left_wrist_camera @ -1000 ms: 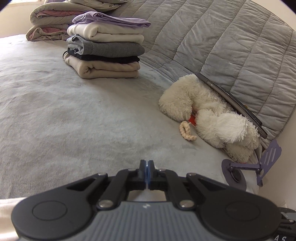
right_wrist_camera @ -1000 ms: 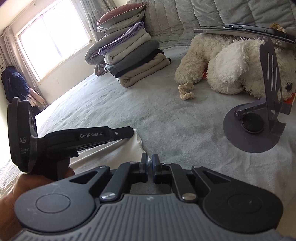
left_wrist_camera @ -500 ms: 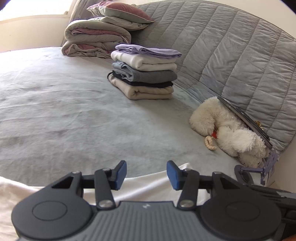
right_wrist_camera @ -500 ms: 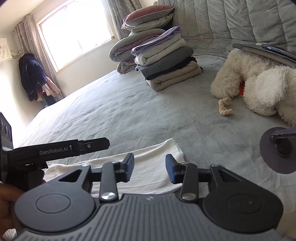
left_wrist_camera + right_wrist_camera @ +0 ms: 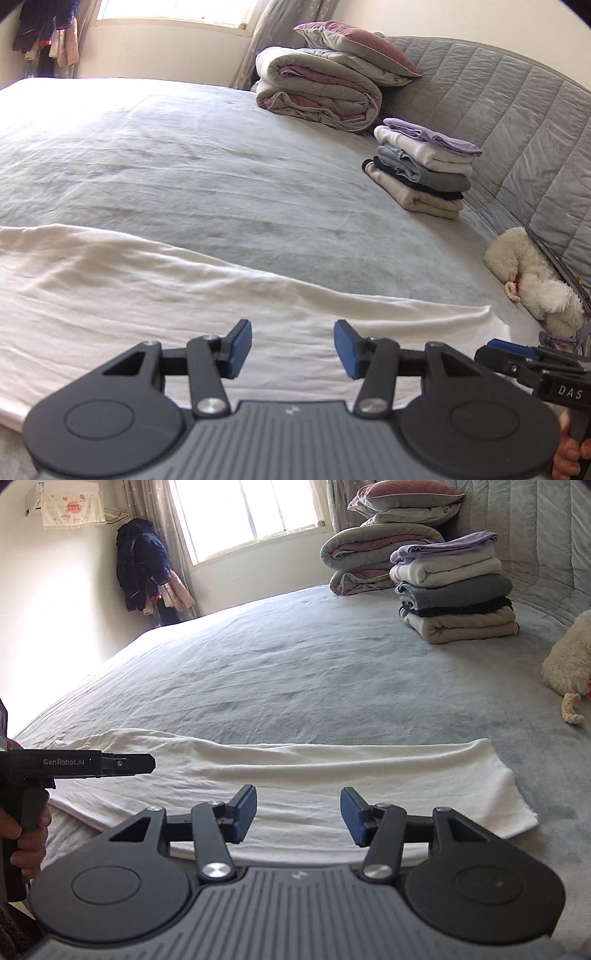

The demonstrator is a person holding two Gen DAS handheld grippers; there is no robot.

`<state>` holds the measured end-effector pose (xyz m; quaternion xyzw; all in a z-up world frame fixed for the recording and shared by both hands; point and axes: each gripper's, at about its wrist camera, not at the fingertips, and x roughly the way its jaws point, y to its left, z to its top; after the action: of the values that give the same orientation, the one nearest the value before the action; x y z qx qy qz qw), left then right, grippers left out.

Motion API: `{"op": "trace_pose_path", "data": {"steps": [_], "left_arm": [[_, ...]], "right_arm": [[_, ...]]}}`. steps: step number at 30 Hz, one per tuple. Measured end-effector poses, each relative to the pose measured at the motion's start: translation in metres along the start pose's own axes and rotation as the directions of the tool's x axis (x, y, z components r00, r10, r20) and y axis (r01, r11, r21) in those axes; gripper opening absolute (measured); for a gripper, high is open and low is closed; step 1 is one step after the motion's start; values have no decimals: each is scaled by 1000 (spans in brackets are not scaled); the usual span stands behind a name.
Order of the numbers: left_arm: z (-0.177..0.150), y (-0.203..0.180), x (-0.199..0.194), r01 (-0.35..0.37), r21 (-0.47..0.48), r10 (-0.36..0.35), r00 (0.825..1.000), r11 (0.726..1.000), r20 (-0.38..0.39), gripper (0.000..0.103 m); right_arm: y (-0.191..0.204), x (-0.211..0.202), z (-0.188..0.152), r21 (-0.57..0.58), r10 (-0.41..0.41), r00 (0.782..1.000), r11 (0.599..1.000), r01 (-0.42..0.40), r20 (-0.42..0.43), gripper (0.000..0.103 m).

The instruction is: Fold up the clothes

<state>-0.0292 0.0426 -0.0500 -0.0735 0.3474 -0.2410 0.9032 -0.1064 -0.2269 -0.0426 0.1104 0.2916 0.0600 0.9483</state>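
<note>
Fingers of your left gripper (image 5: 292, 349) and right gripper (image 5: 298, 816) are spread, released, above the flat white cotton garment (image 5: 332, 771) on the grey bedspread (image 5: 314, 672).

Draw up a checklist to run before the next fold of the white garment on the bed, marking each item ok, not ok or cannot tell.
1. Left tongs open, holding nothing: ok.
2. Right tongs open, holding nothing: ok.
3. White cotton garment lying flat on the grey bedspread: ok.
4. Garment free of wrinkles: not ok.
5. Stack of folded clothes clear of the garment: ok.
6. Near hem visible: cannot tell.
</note>
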Motion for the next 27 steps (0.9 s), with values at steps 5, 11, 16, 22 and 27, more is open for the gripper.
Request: {"op": "trace_pose_path", "data": {"steps": [5, 11, 16, 22, 27], "left_arm": [[-19, 34, -18, -31, -45, 31, 1000, 998, 0, 50], [-48, 53, -47, 4, -46, -3, 999, 999, 39, 50], [-62, 58, -61, 36, -5, -36, 998, 999, 54, 50], [-57, 70, -71, 36, -67, -34, 999, 997, 32, 51], [-50, 88, -81, -34, -212, 41, 999, 977, 29, 51]], "right_arm": [[25, 13, -10, -89, 60, 997, 994, -64, -42, 58], [52, 22, -22, -224, 186, 976, 952, -207, -109, 61], [70, 25, -32, -340, 215, 969, 908, -245, -125, 62], [86, 30, -38, -451, 212, 969, 858, -245, -123, 62], [100, 34, -43, -539, 210, 970, 807, -242, -121, 59]]}}
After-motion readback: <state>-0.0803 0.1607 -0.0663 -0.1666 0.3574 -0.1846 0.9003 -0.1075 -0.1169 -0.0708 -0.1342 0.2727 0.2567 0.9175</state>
